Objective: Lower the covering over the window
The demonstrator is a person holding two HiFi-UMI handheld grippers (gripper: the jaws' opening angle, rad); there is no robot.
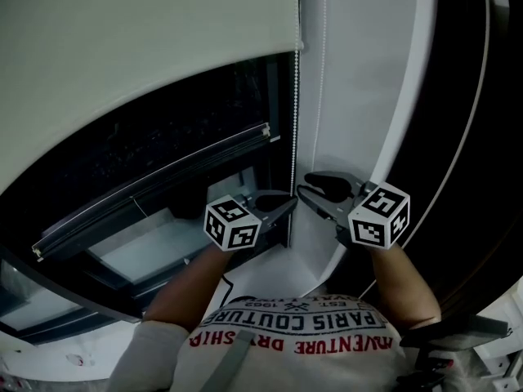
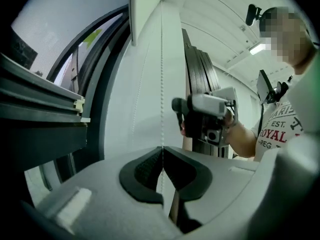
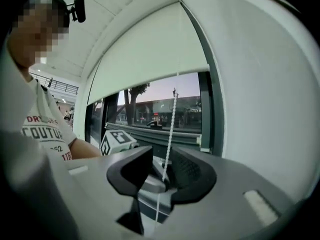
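Overhead, the pale roller blind (image 1: 147, 39) covers only the upper part of the dark window (image 1: 163, 178), and its bottom edge hangs well above the sill. Nearer the camera, the person's white T-shirt (image 1: 294, 333) carries print, seen upside down in the head view: "PARIS COUTURE" and "AVENTURE". Two bare forearms reach forward from it, held about level with the marker cubes facing up, and converge at the window's right edge. The left gripper (image 1: 286, 206) has its jaws pressed together on the bead chain (image 1: 294, 113), which hangs beside the white wall. The right gripper (image 1: 304, 184), just beside it, stands with its jaws apart; the chain runs between them, unpinched.
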